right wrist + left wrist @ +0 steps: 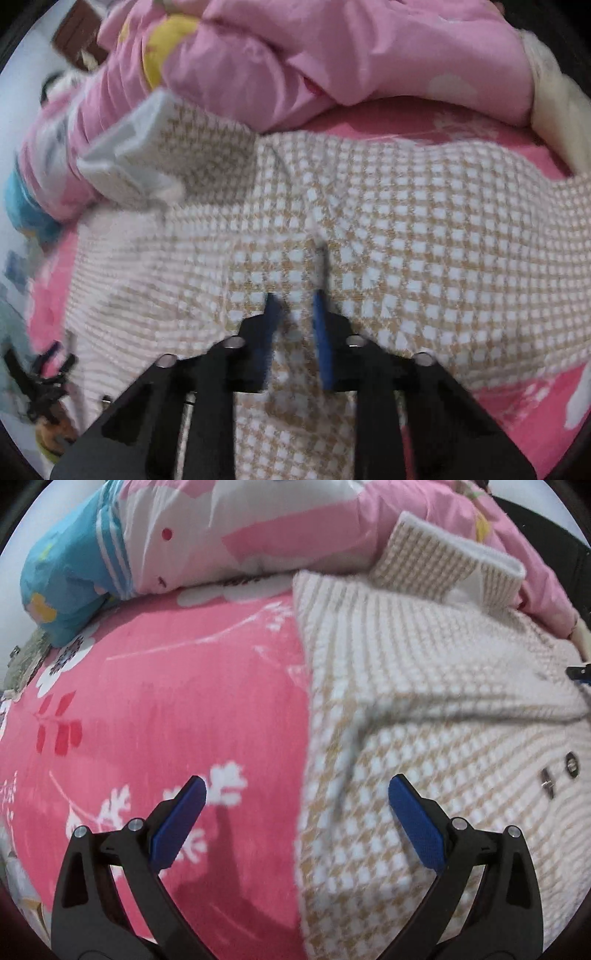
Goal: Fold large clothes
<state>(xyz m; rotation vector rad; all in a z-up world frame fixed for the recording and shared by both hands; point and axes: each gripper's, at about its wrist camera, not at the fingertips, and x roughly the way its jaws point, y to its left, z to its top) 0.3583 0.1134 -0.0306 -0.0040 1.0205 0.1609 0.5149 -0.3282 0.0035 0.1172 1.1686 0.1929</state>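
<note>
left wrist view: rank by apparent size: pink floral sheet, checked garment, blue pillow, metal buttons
1-2. pink floral sheet and checked garment: about equal, no ranking
3. blue pillow, though farther from the camera
4. metal buttons

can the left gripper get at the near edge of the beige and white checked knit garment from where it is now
Probably yes: the left gripper stands open right above the beige and white checked knit garment, whose edge lies bare on the pink floral bedsheet.
</note>
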